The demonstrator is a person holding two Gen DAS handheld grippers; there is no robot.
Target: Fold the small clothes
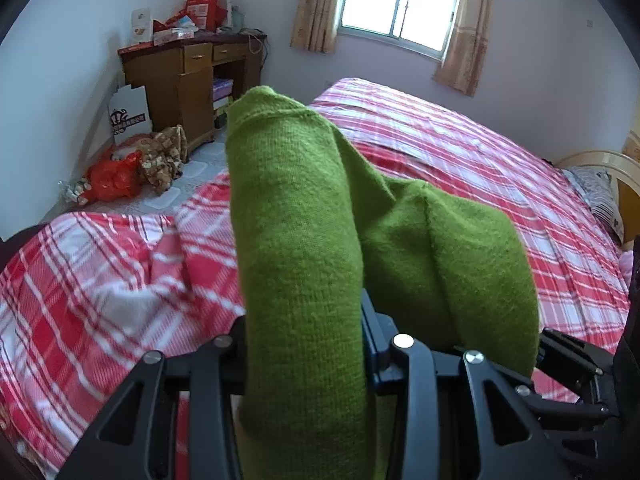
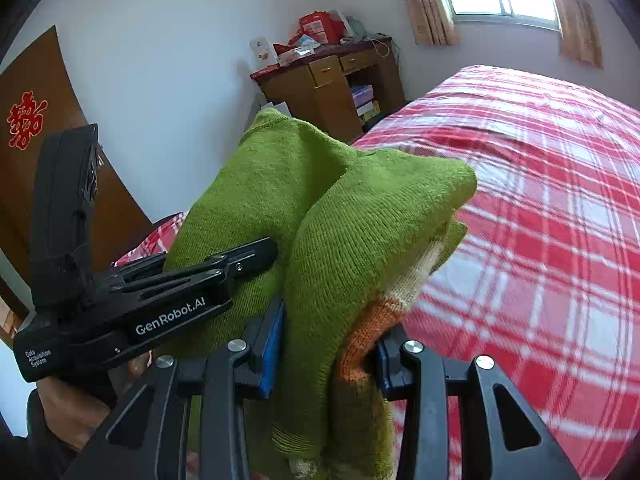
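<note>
Clearly both the left gripper [image 1: 304,344] and right gripper [image 2: 324,344] clamp the green sweater [image 2: 360,216], holding it clear above the bed [image 2: 540,208] for carrying.

Green knit garment [image 2: 320,216] in right hand-held gripper [image 2: 326,356]

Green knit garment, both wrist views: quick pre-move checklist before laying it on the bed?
1. Left gripper clamped on the green knit garment: ok.
2. Right gripper clamped on the same garment: ok.
3. Garment lifted off the plaid bedspread: ok.
4. Landing area on the bedspread free of other items: ok.
5. Garment spread flat between the grippers: not ok, bunched.
6. Fingertips' bite depth: cannot tell, cloth hides them.
</note>
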